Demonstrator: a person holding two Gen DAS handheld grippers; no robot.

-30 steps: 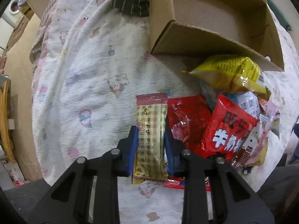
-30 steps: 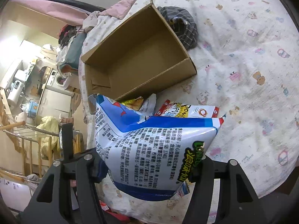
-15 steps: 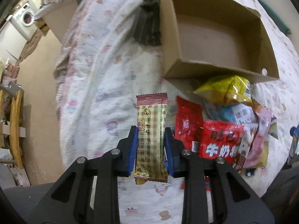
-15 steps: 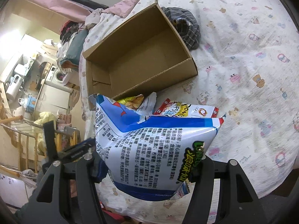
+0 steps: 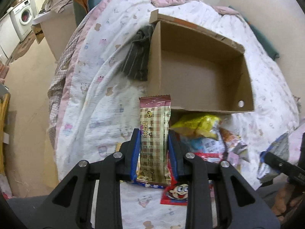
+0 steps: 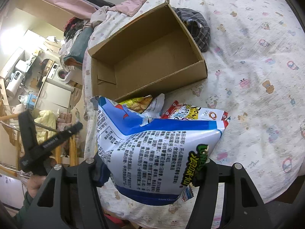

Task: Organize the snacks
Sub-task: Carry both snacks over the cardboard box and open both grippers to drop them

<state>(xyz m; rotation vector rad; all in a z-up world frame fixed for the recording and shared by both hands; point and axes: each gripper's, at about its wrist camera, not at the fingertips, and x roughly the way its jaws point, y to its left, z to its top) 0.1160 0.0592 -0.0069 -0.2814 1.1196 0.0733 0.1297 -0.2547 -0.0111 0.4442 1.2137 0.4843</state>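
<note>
Cardboard box [image 5: 202,72] sits open and empty on the printed bedsheet [image 5: 106,87], with the snack pile [image 5: 202,133] just in front of its near wall. Step in hand, as I judge it: both packets are picked and carried, drop-off not yet done.

Left gripper [image 5: 154,152] has its jaws pinching a tan checked wafer bar [image 5: 154,139] by its long edges, bar upright and clear of the sheet, short of the box. Right gripper [image 6: 152,169] has its jaws set wide and pressed on the sides of a big blue-and-white chip bag [image 6: 152,145], held above the pile, also short of the box.

Next move likely calls for taking each packet over the near wall of the box and letting go inside; the bag is puffy and wide, so it probably needs more room than the bar and may tip against the wall.

Hard to see:
- the chip bag hides most of the pile in the right view; only a yellow packet [image 6: 136,103] and a red-and-white pack [image 6: 194,112] peek out
- the bar covers what lies straight ahead of the left jaws
- lower packets in the pile overlap, so a count is not possible
- a dark cloth [image 5: 137,57] beside the box is partly hidden by its wall
- right gripper shows only at the edge in the left view
</note>
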